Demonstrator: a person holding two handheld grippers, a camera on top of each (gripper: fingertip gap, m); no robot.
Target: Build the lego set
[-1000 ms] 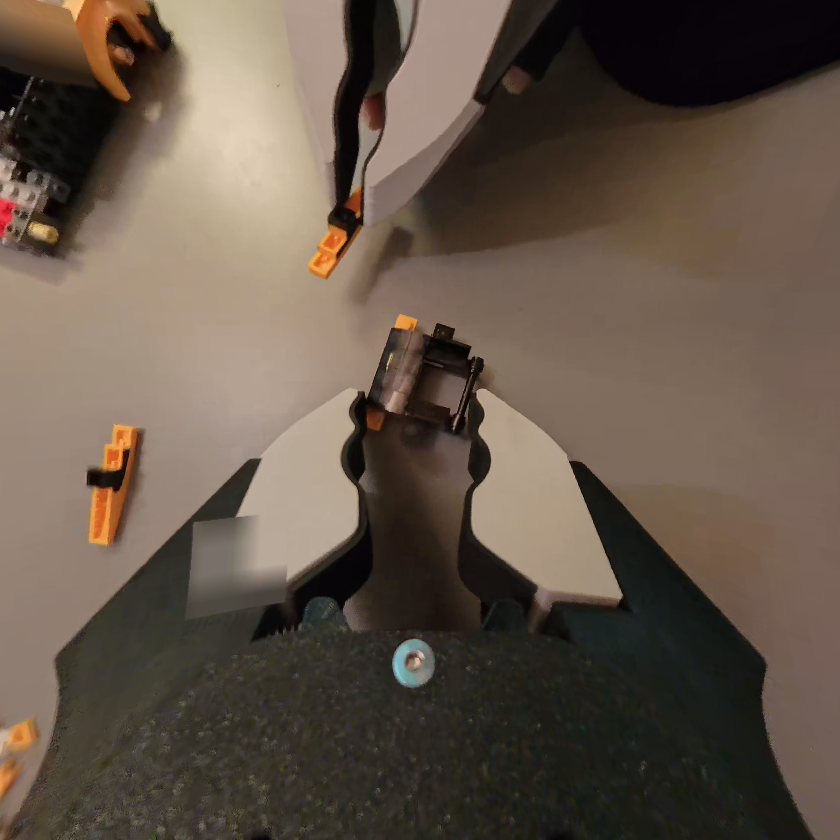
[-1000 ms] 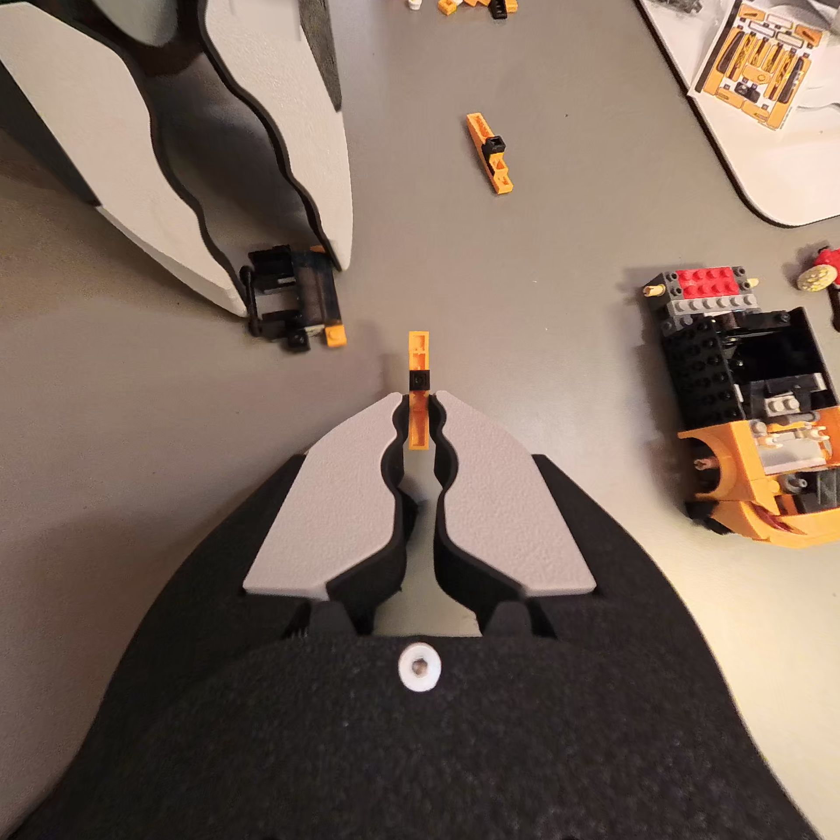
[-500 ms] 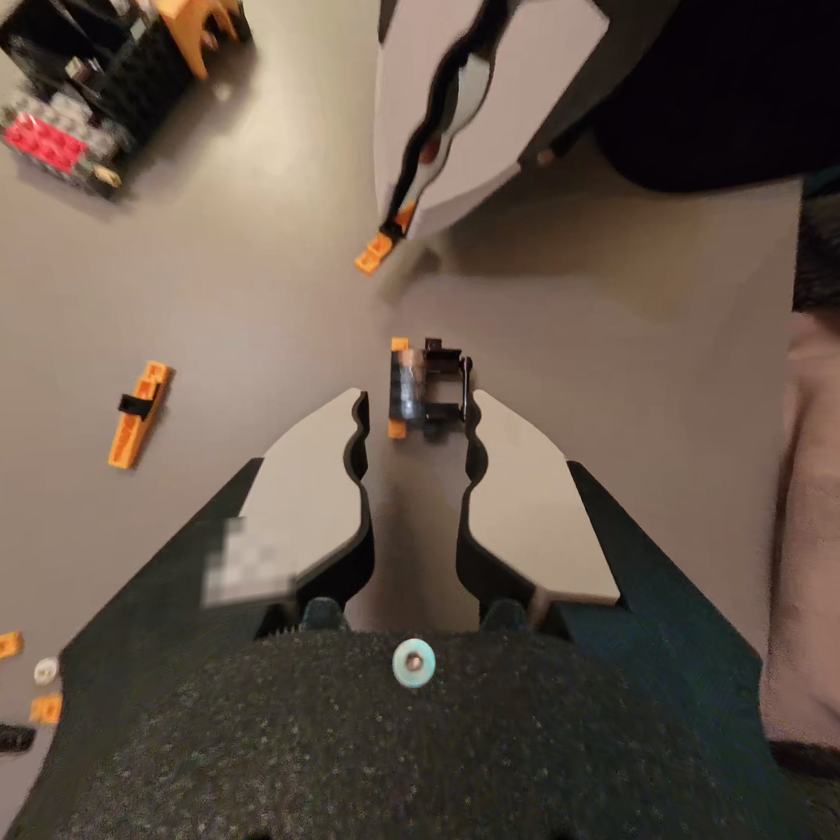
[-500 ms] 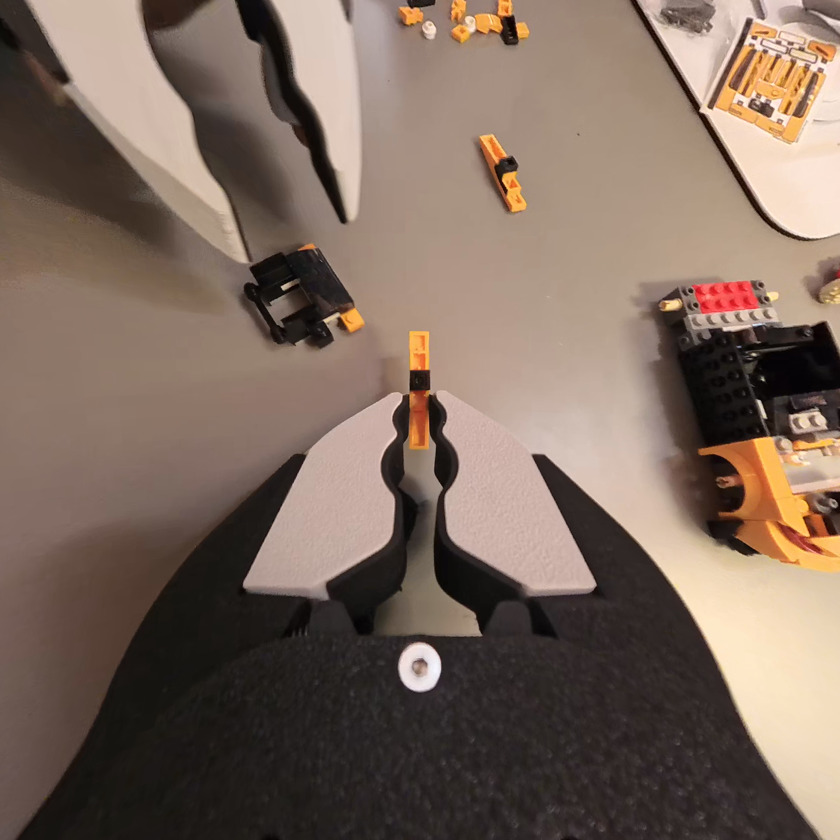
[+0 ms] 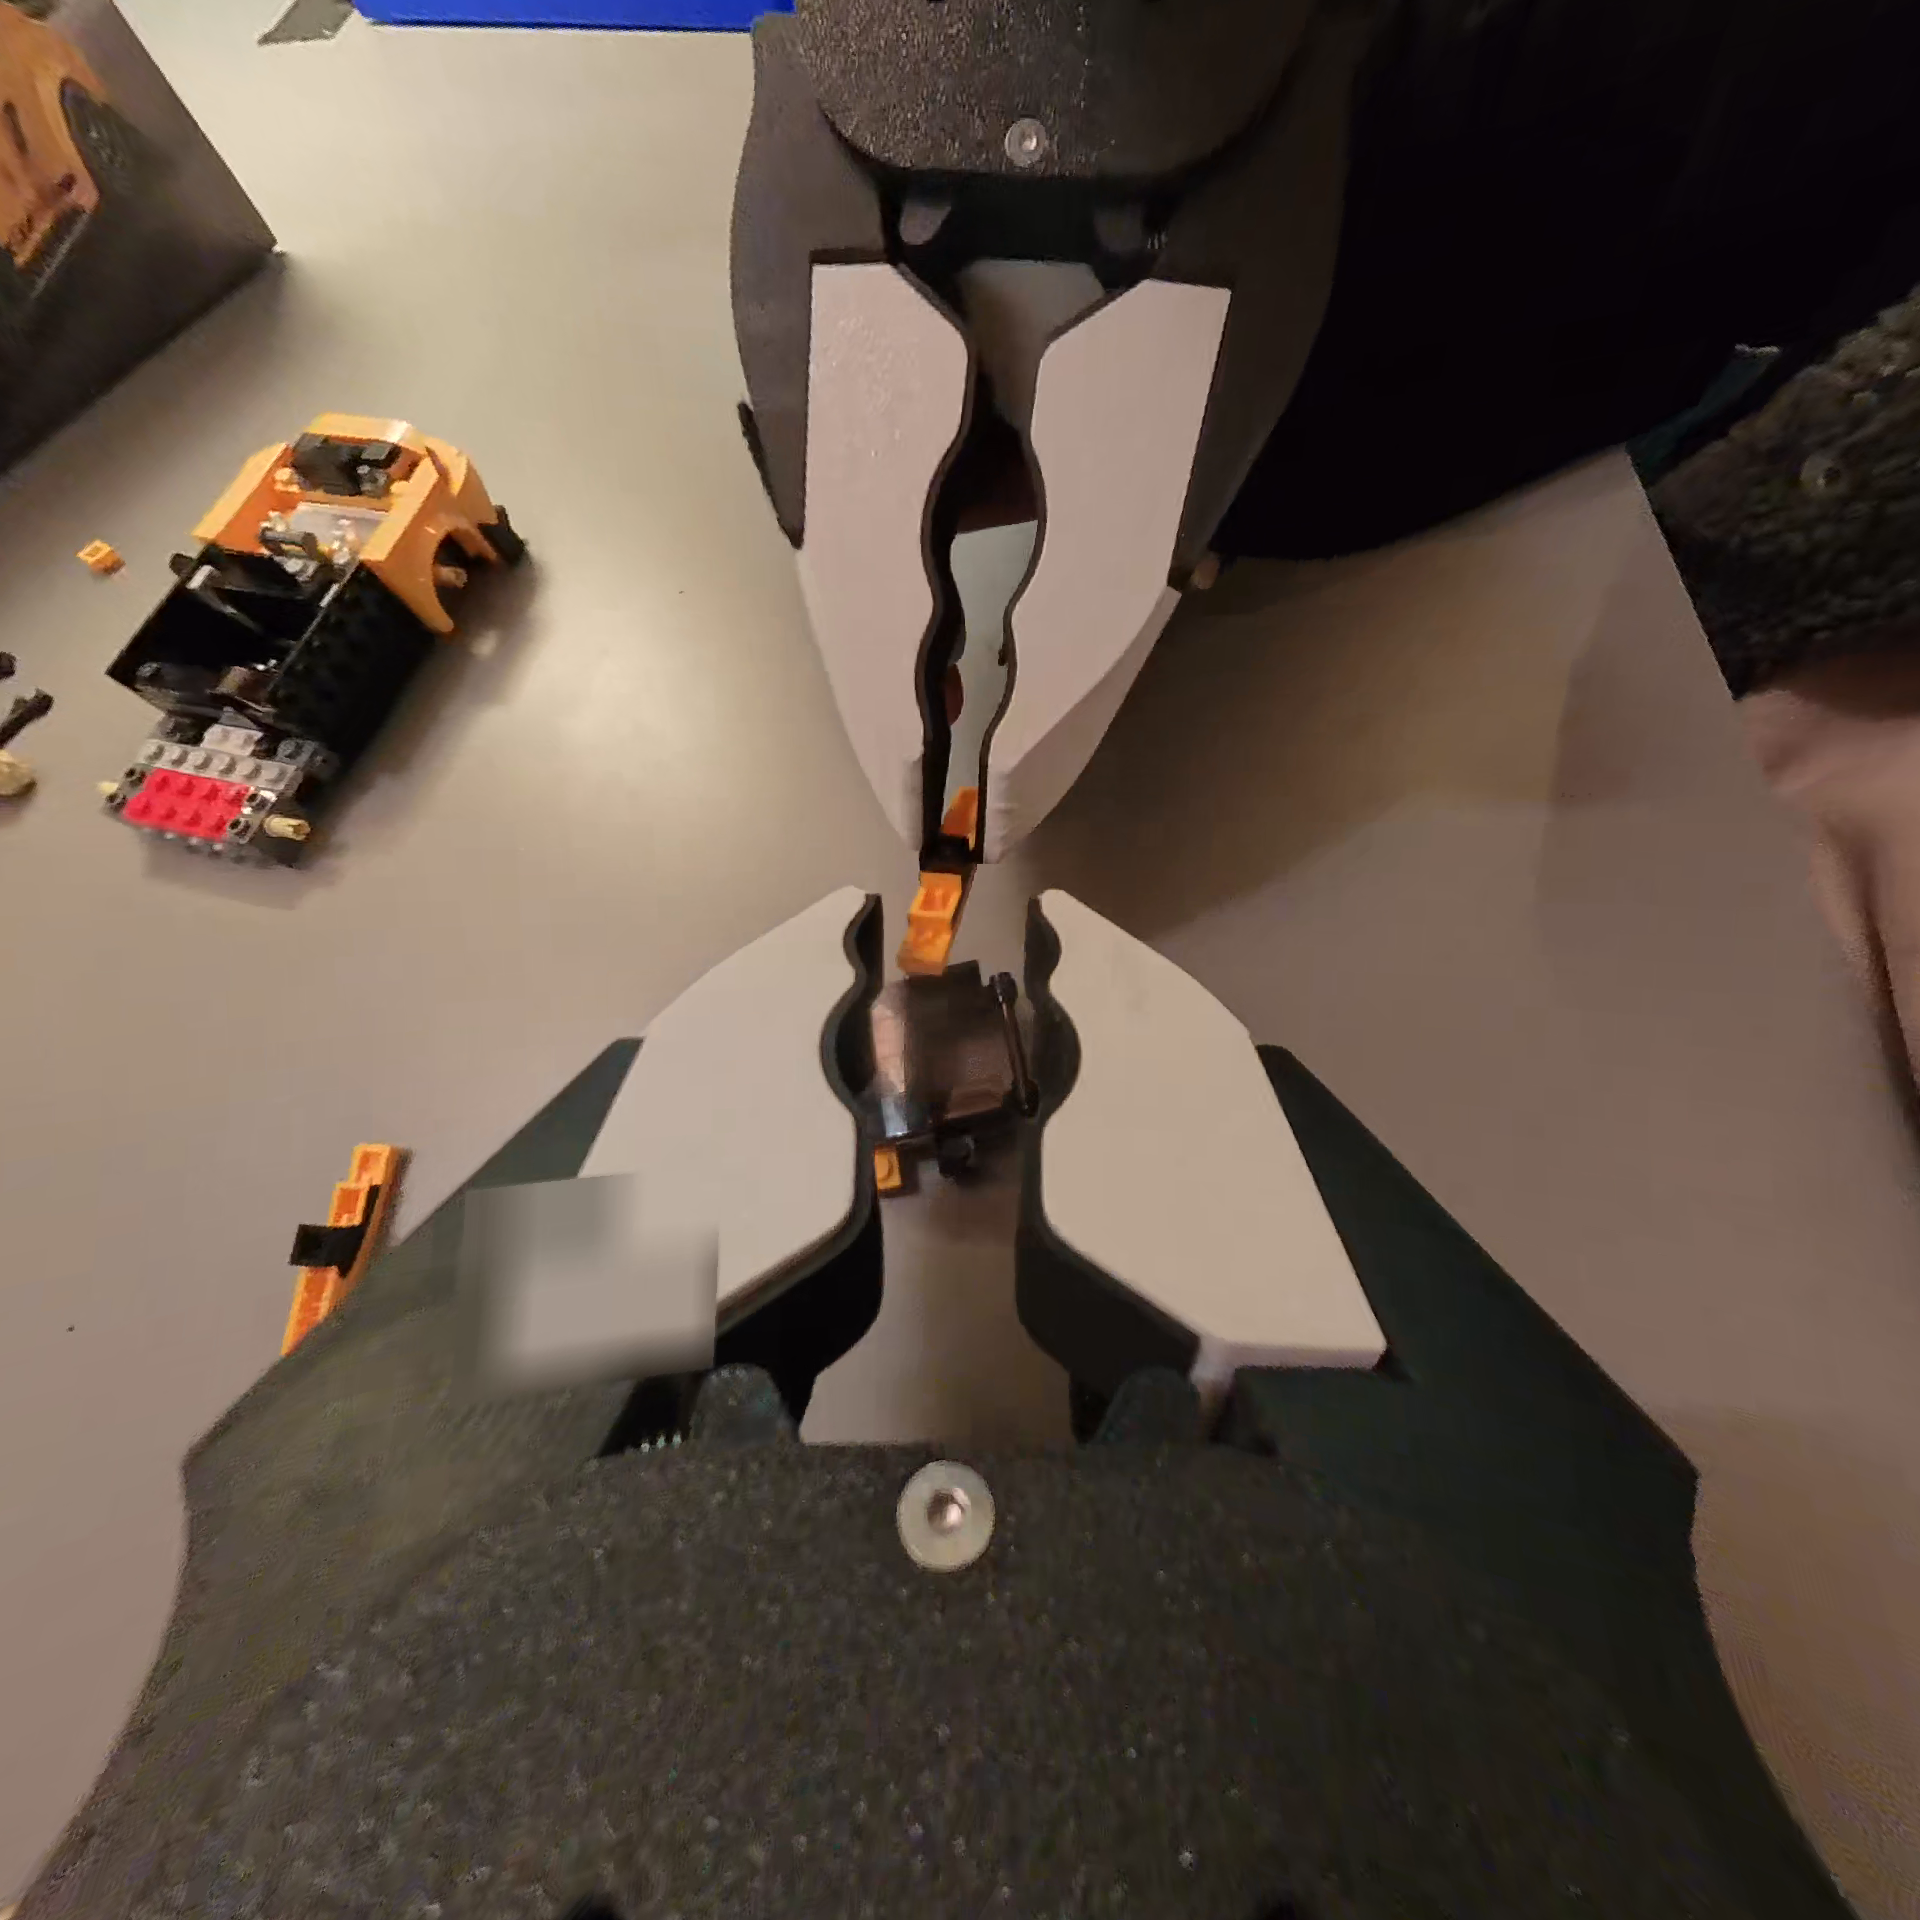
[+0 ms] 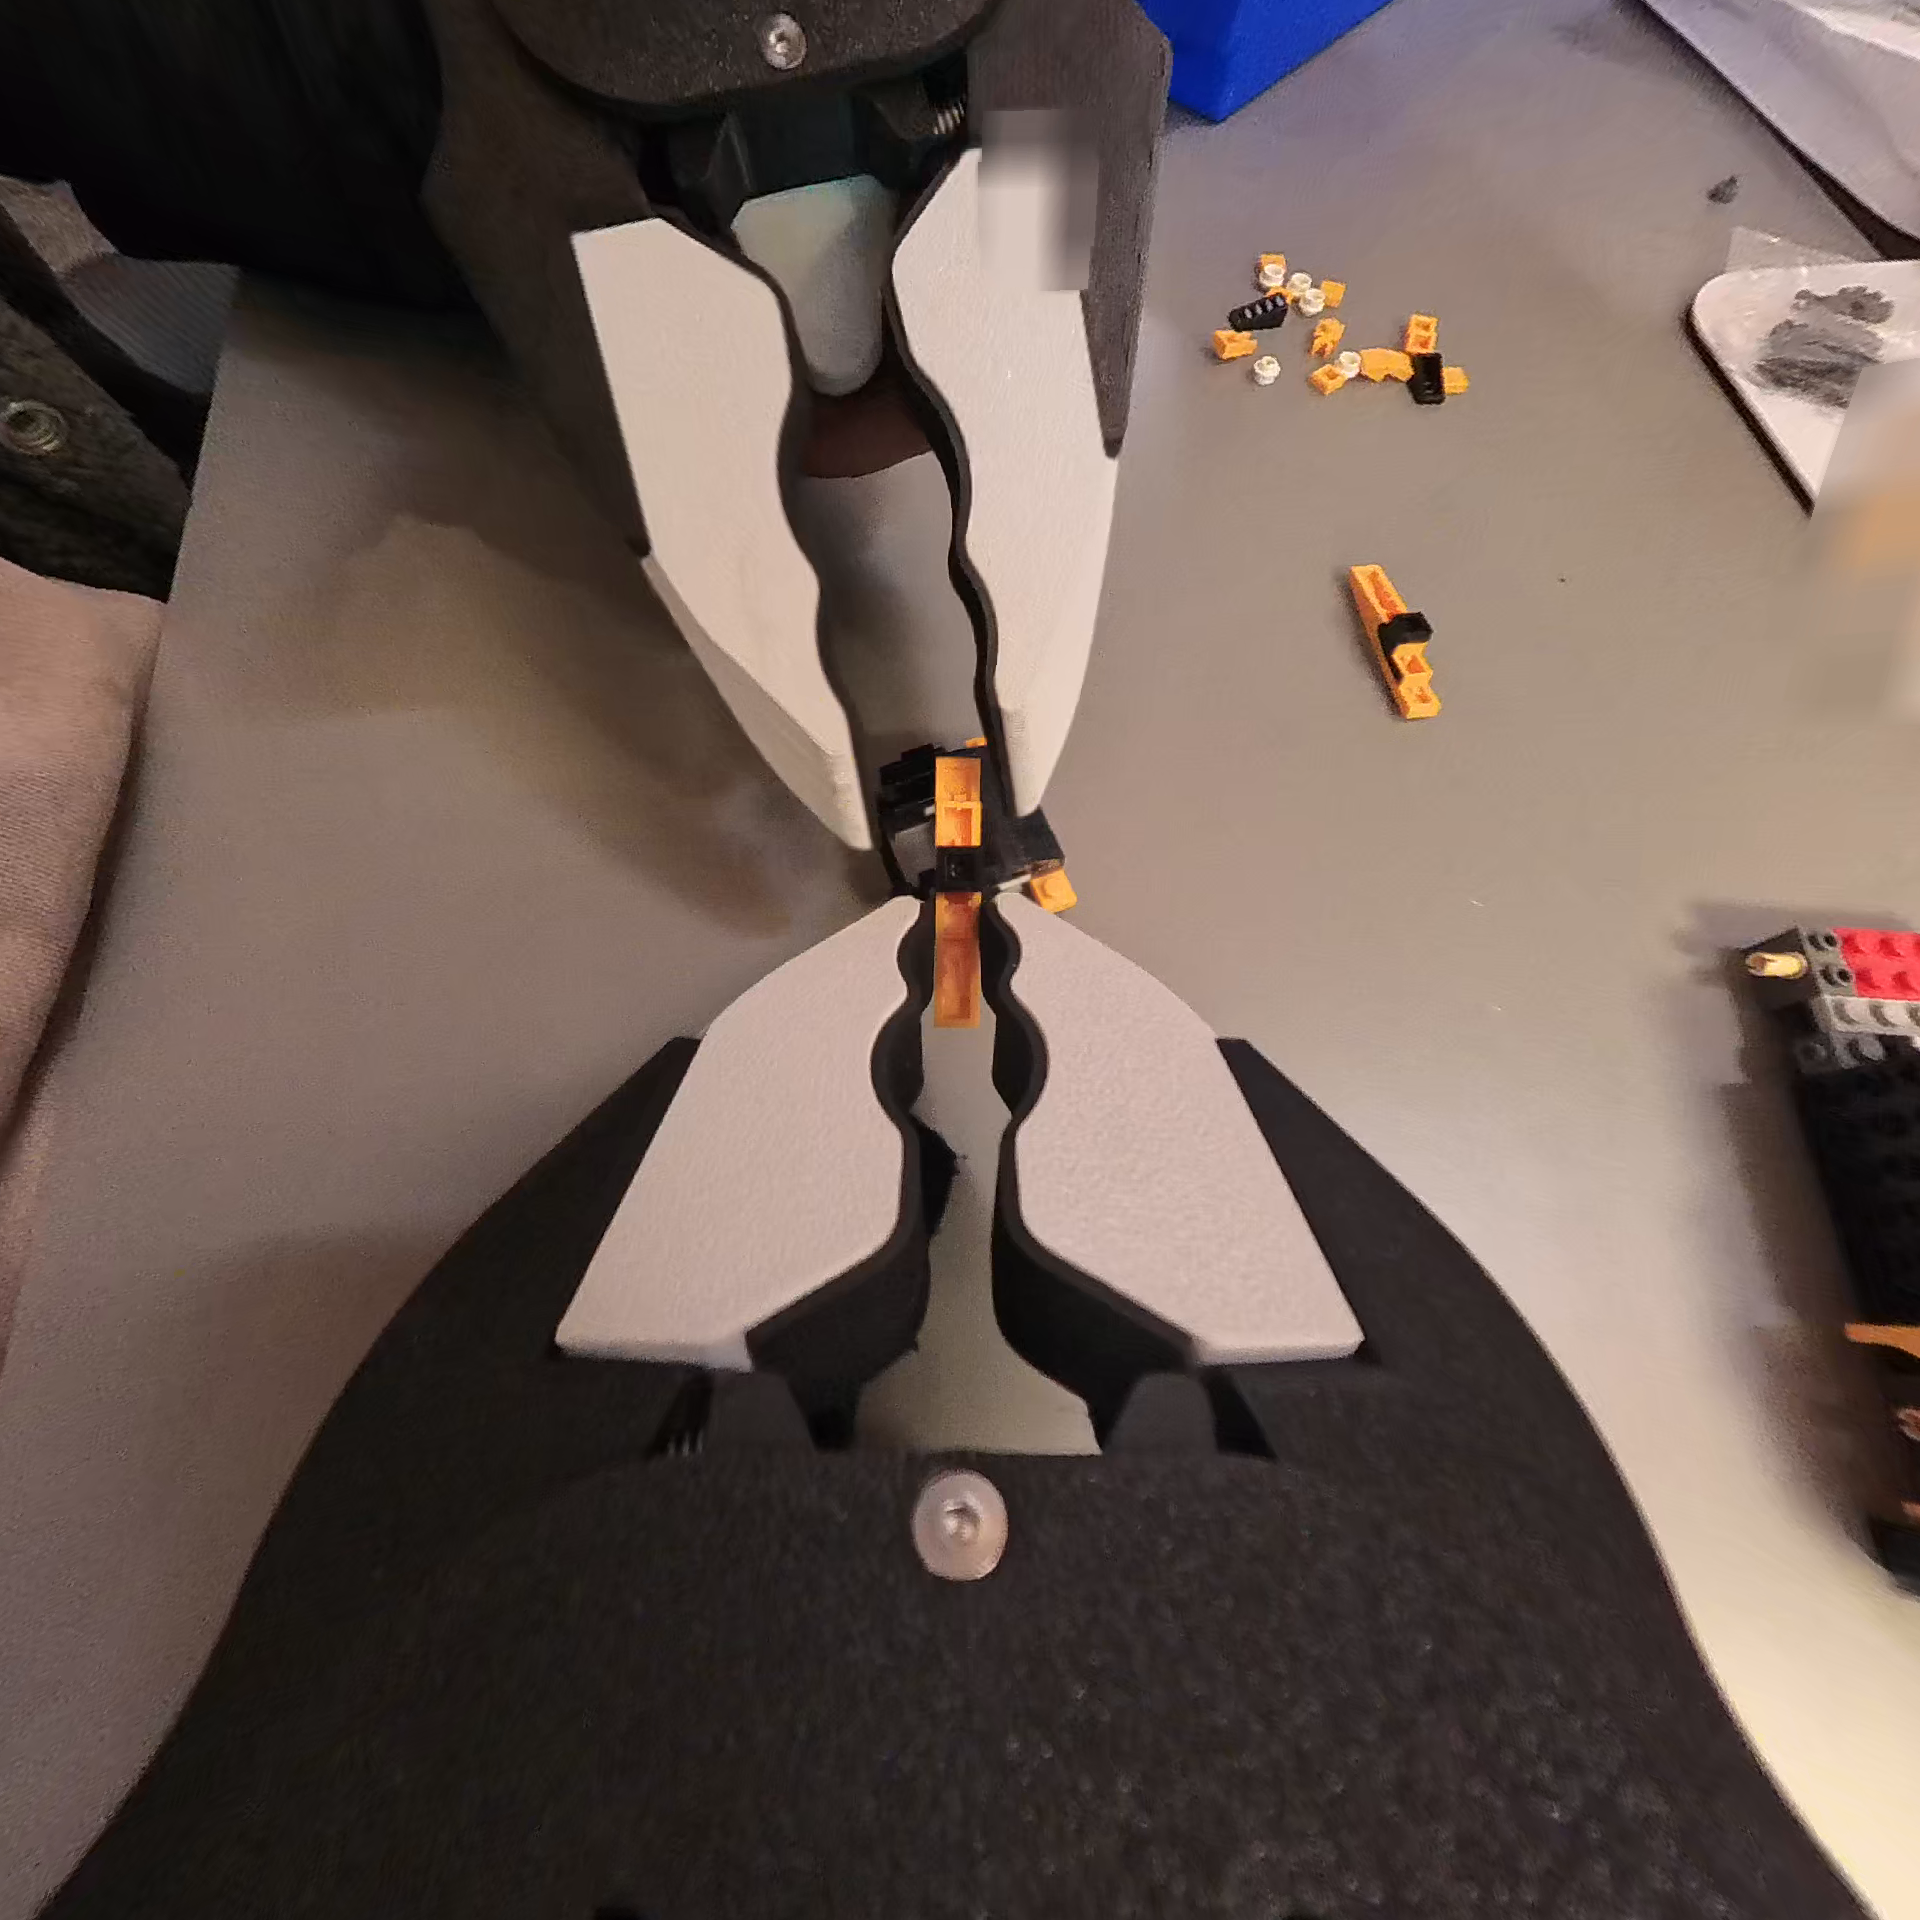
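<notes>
**Two grippers meet tip to tip over a small black sub-assembly**

Where the two tools face each other above the grey tabletop (image 5: pixel 1455 1039), the small black brick sub-assembly with an orange corner piece (image 5: pixel 940 1070) sits clamped between the grey fingers of the left gripper (image 5: pixel 948 935). The narrow orange brick strip with a black clip around its middle (image 6: pixel 957 883) is pinched at its near end by the right gripper (image 6: pixel 957 925), whose fingers stand close together on it; the strip's far end overlaps the black sub-assembly, though whether the two are joined cannot be told.

Off to one side lies a second orange strip with a black clip (image 6: pixel 1395 642), flat on the table and well apart from both tools. Beyond it sits a scatter of small orange, white and black loose bricks (image 6: pixel 1340 338). The partly built car body in orange, black, grey and red bricks (image 5: pixel 301 644) rests on the table by itself, near a dark printed cardboard box (image 5: pixel 94 208).
</notes>
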